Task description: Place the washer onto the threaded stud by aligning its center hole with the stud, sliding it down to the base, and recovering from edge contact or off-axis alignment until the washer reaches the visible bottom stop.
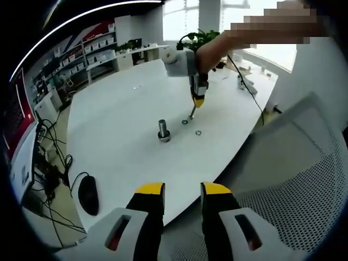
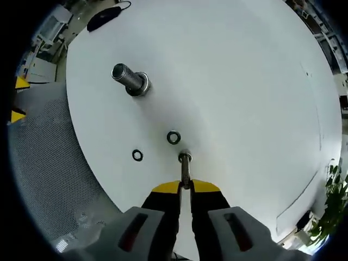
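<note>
The threaded stud [image 2: 130,80] stands upright on the desk [image 2: 234,70]. Two washers [image 2: 173,137] [image 2: 137,155] lie flat on the desk near the stud, apart from it and from each other, toward the desk's edge.

Bright daylight floods from the windows [image 1: 179,16] — blown out, soft shadows, fisheye bending at edges.

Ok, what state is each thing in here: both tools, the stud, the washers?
Left tool: open, empty.
Right tool: shut on held washer.
Held washer: gripped, clear of the stud.
Stud: upright on table, thread bare.
Loose washers: flat on table, apart from stud.
</note>
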Motion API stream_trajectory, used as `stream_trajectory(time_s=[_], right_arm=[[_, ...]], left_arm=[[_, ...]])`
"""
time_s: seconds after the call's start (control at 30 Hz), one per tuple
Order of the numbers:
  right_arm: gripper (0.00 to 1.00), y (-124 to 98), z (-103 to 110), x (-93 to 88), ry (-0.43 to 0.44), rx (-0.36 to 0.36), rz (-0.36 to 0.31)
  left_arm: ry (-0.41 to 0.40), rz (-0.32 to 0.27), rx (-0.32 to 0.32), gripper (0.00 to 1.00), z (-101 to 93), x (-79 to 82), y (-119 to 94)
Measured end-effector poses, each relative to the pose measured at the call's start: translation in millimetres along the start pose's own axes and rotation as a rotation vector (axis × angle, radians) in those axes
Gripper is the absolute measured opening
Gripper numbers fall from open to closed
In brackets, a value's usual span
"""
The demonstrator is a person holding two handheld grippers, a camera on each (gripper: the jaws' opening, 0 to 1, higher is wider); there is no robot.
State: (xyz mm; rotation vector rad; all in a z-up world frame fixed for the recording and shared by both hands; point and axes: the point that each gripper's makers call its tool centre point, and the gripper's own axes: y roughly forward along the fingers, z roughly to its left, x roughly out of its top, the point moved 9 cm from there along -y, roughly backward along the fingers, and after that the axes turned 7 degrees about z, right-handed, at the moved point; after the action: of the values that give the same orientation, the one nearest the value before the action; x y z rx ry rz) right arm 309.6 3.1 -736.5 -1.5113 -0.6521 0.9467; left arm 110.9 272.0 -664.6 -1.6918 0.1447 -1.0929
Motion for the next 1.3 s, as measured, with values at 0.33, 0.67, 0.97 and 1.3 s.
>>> stream_trajectory(time_s=[0.33,0.67,0.97,1.3], right_arm=[[0.09,-2,-2,6.4,0.001,0.019,0.04],[0.09,-4,-4,13.6,-0.01,0.015,0.027],[0.09,-3,-6,15.7,-0.024,0.014,0.029],[0.12,-6,-6,9.3,0.004,0.012,-0.015]], left_arm=[[-0.001,0.004,0.0,0.24,0.2,-0.3,0],[-0.002,0.005,0.0,0.24,0.2,-0.6,0],[-0.001,0.007,-0.002,0.24,-0.1,-0.7,1],[0.002,0.008,-0.006,0.24,-0.1,-0.6,1]])
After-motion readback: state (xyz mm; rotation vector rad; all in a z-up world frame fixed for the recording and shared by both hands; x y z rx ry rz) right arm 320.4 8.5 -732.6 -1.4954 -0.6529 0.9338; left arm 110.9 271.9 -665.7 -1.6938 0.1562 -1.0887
